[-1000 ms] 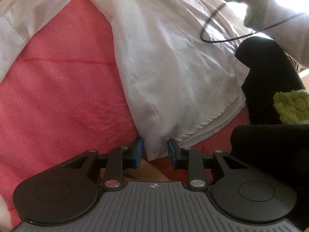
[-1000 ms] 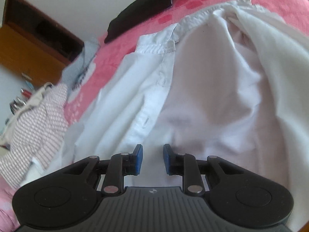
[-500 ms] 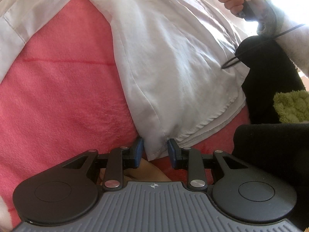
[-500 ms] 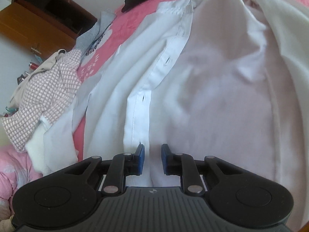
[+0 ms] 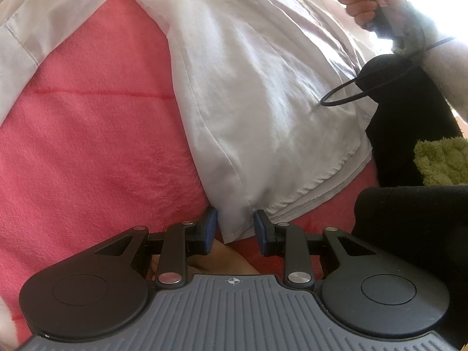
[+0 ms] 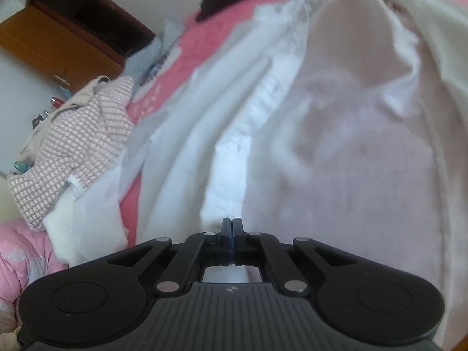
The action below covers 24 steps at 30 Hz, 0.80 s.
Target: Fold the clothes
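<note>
Shirt [image 5: 263,93] hem corner sits between left gripper's [image 5: 235,228] parted jaws; right gripper's [image 6: 232,226] jaws clamp its placket edge.

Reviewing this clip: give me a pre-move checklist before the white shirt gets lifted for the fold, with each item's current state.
1. Right gripper shut on the white shirt at its button placket: ok.
2. Left gripper shut on the hem corner: not ok, jaws open either side of it.
3. Shirt lying on the pink blanket: ok.
4. Black cable clear of the shirt: not ok, it loops over the fabric.
5. Sleeves flat: cannot tell.
</note>
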Available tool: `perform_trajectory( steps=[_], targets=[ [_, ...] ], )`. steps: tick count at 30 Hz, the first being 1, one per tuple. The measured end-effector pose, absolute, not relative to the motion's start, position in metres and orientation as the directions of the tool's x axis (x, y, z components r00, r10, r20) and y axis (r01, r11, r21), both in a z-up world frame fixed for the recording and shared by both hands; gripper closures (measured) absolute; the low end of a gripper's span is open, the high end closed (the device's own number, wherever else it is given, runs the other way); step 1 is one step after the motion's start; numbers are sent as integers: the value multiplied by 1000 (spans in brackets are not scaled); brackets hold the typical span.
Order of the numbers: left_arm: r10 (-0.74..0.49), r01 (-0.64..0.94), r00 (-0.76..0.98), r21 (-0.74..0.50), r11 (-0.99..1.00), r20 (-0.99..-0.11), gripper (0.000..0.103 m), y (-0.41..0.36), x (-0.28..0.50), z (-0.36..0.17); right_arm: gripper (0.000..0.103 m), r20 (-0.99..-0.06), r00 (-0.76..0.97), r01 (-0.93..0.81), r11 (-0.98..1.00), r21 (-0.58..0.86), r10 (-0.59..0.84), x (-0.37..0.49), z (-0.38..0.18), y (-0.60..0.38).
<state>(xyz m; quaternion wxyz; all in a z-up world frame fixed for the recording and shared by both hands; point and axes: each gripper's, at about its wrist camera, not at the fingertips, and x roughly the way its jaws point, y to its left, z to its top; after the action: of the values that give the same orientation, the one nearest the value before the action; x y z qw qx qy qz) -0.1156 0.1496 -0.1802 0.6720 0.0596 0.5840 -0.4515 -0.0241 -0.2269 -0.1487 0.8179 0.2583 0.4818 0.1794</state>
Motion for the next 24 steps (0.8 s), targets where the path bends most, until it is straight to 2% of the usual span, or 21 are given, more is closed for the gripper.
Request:
perform_trajectory(
  steps=[4, 10, 14, 16, 18, 24],
  targets=[
    [-536, 677, -90, -446, 585, -839, 74, 149, -116, -180, 103, -663, 533, -45, 801, 597, 525, -41, -130, -235],
    [-535, 680, -89, -444, 584, -840, 74, 149, -116, -180, 101, -717, 467, 49, 795, 605, 517, -33, -147, -240],
    [-534, 680, -90, -443, 583, -841, 74, 149, -115, -180, 96, -748, 451, 3, 837, 547, 487, -30, -150, -224],
    [-534, 680, -92, -445, 583, -840, 74, 149, -115, -180, 87, -762, 445, -25, 857, 515, 471, -30, -151, -215],
    [-536, 679, -92, -447, 583, -839, 74, 149, -115, -181, 84, -774, 440, -52, 874, 483, 454, -29, -152, -206],
    [-539, 676, -94, -451, 582, -837, 74, 149, -116, -181, 83, -805, 435, -120, 912, 391, 403, -23, -155, -183]
  ],
)
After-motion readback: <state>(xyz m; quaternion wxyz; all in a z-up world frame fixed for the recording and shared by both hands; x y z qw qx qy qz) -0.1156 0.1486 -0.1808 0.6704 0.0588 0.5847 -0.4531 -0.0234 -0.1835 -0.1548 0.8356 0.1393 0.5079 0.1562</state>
